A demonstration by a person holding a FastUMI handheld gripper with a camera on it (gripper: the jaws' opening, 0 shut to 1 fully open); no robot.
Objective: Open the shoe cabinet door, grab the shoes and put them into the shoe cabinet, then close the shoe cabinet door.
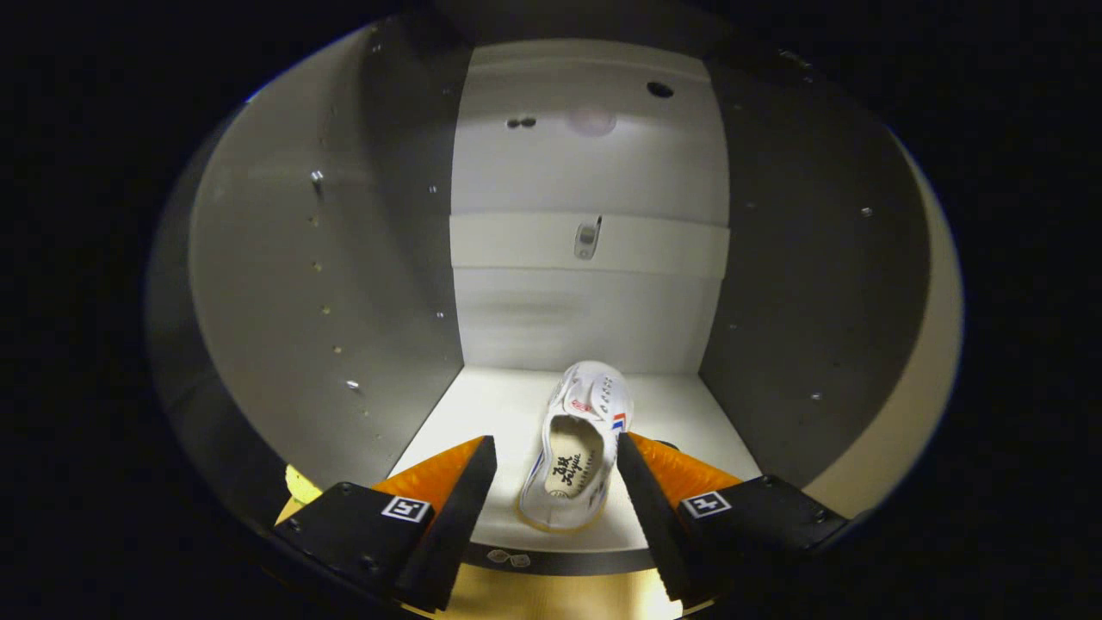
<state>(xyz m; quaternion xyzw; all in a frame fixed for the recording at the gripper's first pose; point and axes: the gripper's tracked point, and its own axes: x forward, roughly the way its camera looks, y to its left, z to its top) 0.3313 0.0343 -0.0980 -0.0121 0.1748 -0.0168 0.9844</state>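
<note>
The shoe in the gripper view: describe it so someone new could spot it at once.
Look inside the open shoe cabinet, at its pale bottom shelf. There lies one white slip-on shoe, toe toward the back wall, just ahead of the open gripper. It is the one loose item there, with small red and blue marks.

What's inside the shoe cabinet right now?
One white shoe lies on the shoe cabinet floor, toe toward the back, between the open gripper's fingers. Its far side is hidden.
</note>
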